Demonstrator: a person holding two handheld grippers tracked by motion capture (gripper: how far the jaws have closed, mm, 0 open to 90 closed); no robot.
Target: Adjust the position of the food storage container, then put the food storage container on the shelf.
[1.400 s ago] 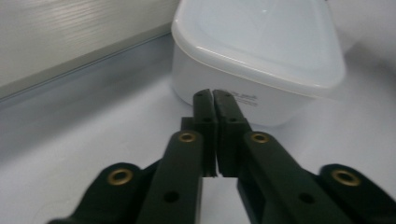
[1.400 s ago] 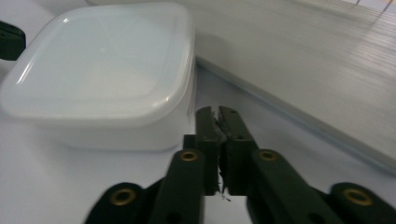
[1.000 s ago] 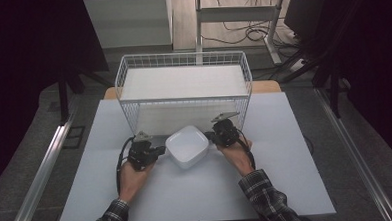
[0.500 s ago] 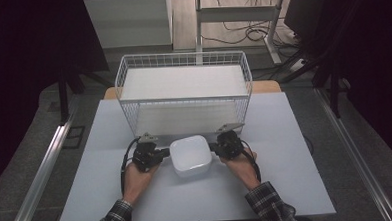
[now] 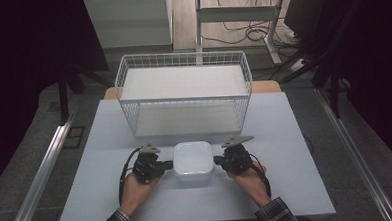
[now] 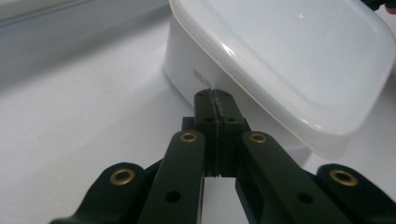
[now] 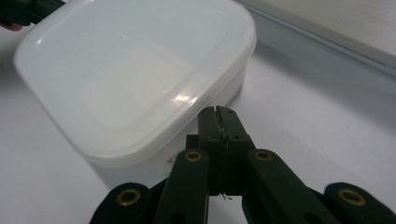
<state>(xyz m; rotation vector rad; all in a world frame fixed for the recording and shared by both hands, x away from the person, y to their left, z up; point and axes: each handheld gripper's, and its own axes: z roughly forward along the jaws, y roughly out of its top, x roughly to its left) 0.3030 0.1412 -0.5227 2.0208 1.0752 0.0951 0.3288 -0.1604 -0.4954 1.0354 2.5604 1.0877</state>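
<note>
The white lidded container point(image 5: 192, 160) sits on the tabletop point(image 5: 297, 186) directly between our two grippers in the high view, with our left gripper point(image 5: 167, 165) just off its left side and our right gripper point(image 5: 217, 160) just off its right side, each tip pointing inward at it. Beyond both grippers, farther from us, stands a white wire basket point(image 5: 183, 93) on the same tabletop, apart from the container. Our hands come in from the bottom edge, plaid cuffs showing at the wrists. In the left gripper view, our left gripper point(image 6: 215, 93) has its jaws clenched together with nothing between them, and the tip is at the container's side wall point(image 6: 187, 70), just under the overhanging rim of the translucent lid point(image 6: 289, 51); we cannot tell whether it touches or stops just short. The container lies ahead of and to the right of this gripper. In the right gripper view, our right gripper point(image 7: 217, 110) is likewise clenched on nothing, its tip right at the container's wall below the lid's edge point(image 7: 187, 100), and the container point(image 7: 130, 79) spreads ahead and to the left of it. Contact here is also too close to call.
</note>
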